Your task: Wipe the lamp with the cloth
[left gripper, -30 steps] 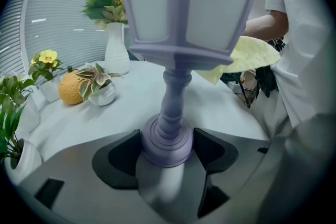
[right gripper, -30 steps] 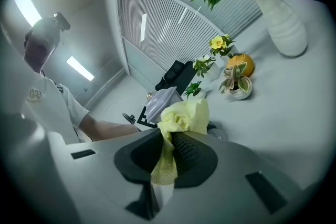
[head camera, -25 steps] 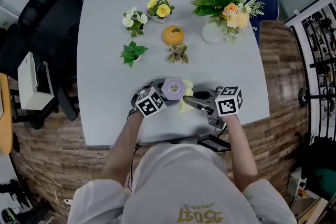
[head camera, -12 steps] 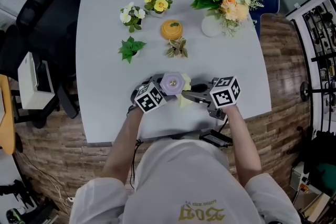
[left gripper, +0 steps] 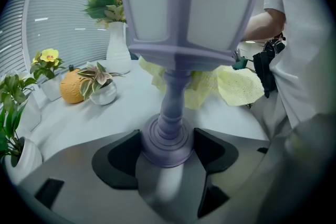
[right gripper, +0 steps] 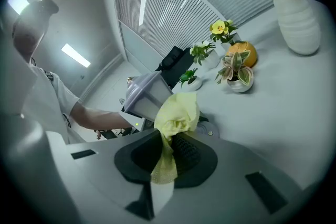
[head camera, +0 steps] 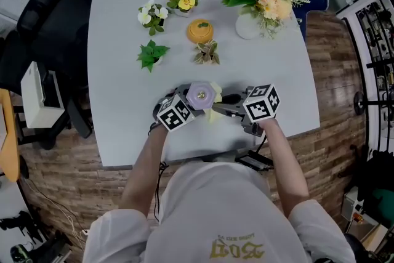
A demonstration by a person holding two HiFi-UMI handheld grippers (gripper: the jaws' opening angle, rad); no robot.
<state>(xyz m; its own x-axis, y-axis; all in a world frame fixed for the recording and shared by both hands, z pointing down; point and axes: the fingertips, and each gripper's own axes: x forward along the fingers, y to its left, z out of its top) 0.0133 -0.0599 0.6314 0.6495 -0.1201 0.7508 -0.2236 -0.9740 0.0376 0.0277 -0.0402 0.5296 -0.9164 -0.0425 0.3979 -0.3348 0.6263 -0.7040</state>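
My left gripper (left gripper: 168, 152) has its two jaws closed on the round foot of the lavender lamp (left gripper: 167, 134), one on each side, with the foot filling the gap between them. The lamp stands upright out of that grip, its stem rising to the paned shade. It sits near the front edge of the grey table (head camera: 123, 71), between my two grippers.

My right gripper (right gripper: 170, 155) is clamped on the yellow cloth (right gripper: 177, 113). A thin tail of it runs down between the ribbed pads, and the bunched part bulges out ahead of the jaws. That bunch lies against the lower edge of the shade, on the side facing my right gripper. From the left gripper view, the cloth hangs behind the stem, just under the shade.

The left gripper view cuts the top of the shade off at the frame edge. From the head view I see only the top of the shade. The stem and foot are hidden beneath it and beside the marker cube. I cannot tell whether the foot rests on the table or is held just clear of it. In the right gripper view the cloth covers the stem
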